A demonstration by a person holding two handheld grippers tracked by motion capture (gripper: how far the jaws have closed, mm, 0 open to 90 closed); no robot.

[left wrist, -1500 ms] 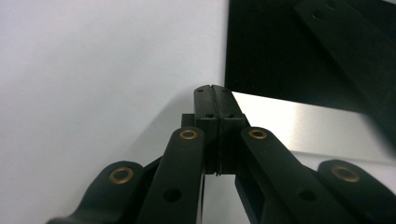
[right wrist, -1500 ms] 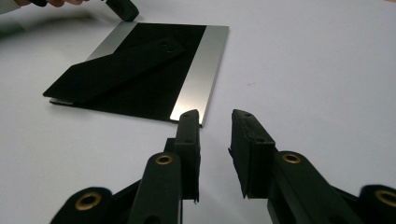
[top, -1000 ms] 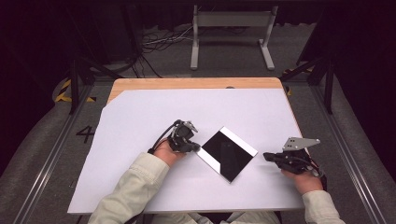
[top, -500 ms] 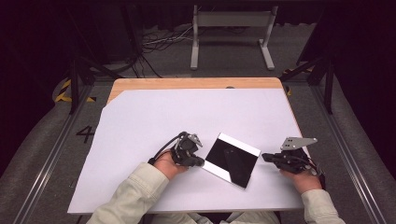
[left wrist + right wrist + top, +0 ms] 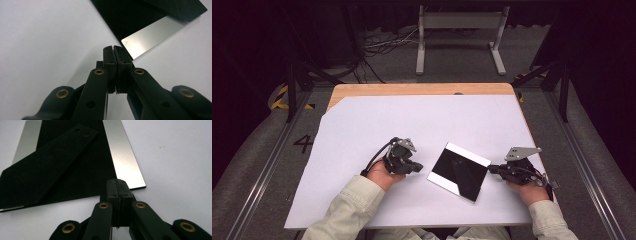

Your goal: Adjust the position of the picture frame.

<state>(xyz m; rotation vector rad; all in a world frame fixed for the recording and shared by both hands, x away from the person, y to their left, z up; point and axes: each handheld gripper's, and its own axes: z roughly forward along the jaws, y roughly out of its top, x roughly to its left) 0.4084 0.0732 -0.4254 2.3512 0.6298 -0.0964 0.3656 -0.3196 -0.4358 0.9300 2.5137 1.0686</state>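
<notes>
Since it lies flat on the white bench (image 5: pixel 362 125) at lower centre of the high view, the black frame (image 5: pixel 459 171), probably stiff, thin and slippery-edged, is best taken at a silver border. The left gripper (image 5: pixel 416 167) and right gripper (image 5: pixel 492 170) flank it, jaws pressed together, empty.

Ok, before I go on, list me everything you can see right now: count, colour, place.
square panel: one, black with silver strips along two opposite edges, flat on the white sheet between the two grippers
strut on the panel: one, black, slanted across its face
white sheet: one, covers most of the table
table: one, wood, bare strip at the far edge
metal stand: one, grey, on the floor beyond the table
cables: several, white and dark, on the floor
left gripper: one, black, jaws shut, left of the panel
right gripper: one, black, jaws shut, at the panel's right edge
sleeves: two, pale
</notes>
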